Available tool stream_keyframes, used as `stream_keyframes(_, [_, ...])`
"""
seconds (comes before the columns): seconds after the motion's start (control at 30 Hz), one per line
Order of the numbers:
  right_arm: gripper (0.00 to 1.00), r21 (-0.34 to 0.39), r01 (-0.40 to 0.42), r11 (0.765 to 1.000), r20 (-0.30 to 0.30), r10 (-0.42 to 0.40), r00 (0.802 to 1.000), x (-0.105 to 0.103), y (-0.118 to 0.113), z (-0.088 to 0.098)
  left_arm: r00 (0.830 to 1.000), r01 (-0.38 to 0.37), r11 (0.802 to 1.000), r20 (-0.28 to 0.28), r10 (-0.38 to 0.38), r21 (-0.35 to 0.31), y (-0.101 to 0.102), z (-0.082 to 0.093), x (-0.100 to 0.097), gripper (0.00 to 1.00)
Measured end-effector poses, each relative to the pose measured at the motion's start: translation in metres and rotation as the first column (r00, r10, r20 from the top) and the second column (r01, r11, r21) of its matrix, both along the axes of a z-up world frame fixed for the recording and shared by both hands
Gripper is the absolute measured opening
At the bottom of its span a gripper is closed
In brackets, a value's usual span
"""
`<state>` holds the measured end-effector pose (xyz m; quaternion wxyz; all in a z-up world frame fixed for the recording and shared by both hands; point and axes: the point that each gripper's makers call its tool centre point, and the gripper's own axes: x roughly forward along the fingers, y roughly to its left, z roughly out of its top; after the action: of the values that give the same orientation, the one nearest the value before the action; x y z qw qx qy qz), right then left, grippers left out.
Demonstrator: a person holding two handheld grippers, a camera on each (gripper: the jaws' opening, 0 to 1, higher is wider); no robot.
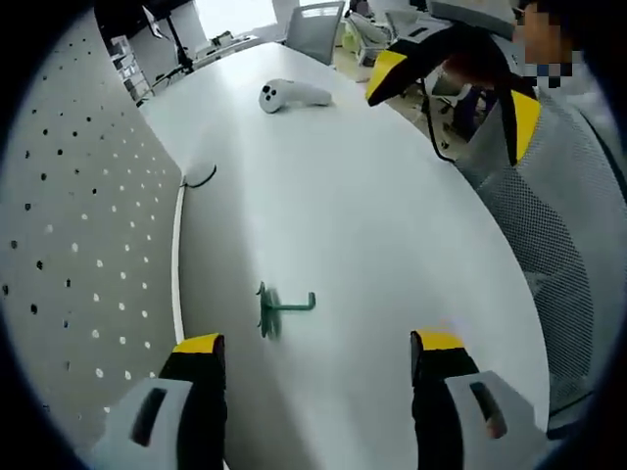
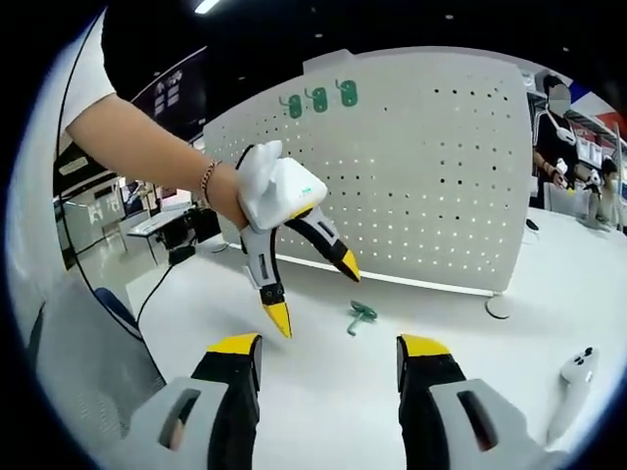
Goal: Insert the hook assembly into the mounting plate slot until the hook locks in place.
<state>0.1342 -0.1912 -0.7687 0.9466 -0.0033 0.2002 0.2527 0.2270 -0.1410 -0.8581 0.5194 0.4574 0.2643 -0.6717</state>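
Hook (image 1: 281, 307) lies free on the desk (image 1: 392, 225); my left gripper (image 1: 318, 348) and right gripper (image 2: 329, 345) hover spread. Pickup comes next, then the pegboard (image 2: 431, 166).

White table (image 1: 392, 225) is filling the foreground; grey mesh chair (image 1: 549, 225) is standing at its edge. Ceiling strip light (image 2: 206, 6) is glowing overhead; desks (image 2: 157, 223) are sitting in the dim background.

There's a white controller (image 1: 292, 95) lying out on my white table (image 1: 392, 235), near the far end. Grey chair (image 1: 315, 29) past the far edge, plus a mesh chair back (image 1: 549, 225) just beside it
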Motion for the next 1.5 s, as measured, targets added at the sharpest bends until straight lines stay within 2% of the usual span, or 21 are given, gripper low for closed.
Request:
stream_keyframes(0.27, [0.54, 0.006, 0.003, 1.0, 0.0, -0.003, 1.0, 0.0, -0.001, 0.0, 0.999, 0.031, 0.998, -0.007, -0.031, 0.046, -0.005, -0.013, 0.002, 0.8])
stream_keyframes(0.43, [0.53, 0.006, 0.004, 1.0, 0.006, -0.004, 1.0, 0.0, 0.0, 0.002, 0.999, 0.03, 0.997, -0.04, -0.027, 0.076, -0.002, -0.023, 0.002, 0.81])
stream_keyframes(0.8, [0.51, -0.004, -0.016, 1.0, 0.015, 0.016, 1.0, -0.001, 0.005, 0.004, 0.997, 0.057, 0.994, -0.063, -0.052, 0.089, -0.002, -0.027, 0.0, 0.81])
stream_keyframes(0.93, [0.51, -0.003, -0.017, 1.0, 0.01, 0.017, 1.0, -0.001, 0.005, 0.003, 0.994, 0.056, 0.994, -0.095, -0.046, 0.097, -0.002, -0.029, -0.002, 0.8])
stream_keyframes(1.17, [0.52, 0.008, -0.009, 1.0, 0.002, 0.009, 1.0, 0.0, 0.004, 0.001, 0.995, 0.045, 0.995, -0.097, -0.037, 0.087, -0.005, -0.03, -0.001, 0.82])
stream_keyframes(1.33, [0.51, 0.0, -0.011, 1.0, 0.004, 0.011, 1.0, 0.0, 0.003, 0.001, 0.995, 0.04, 0.996, -0.099, -0.032, 0.076, -0.006, -0.029, 0.002, 0.77])
stream_keyframes(1.5, [0.51, 0.003, -0.005, 1.0, 0.002, 0.005, 1.0, 0.0, 0.002, 0.001, 0.994, -0.005, 0.999, -0.11, 0.01, 0.05, -0.01, -0.026, 0.011, 0.62])
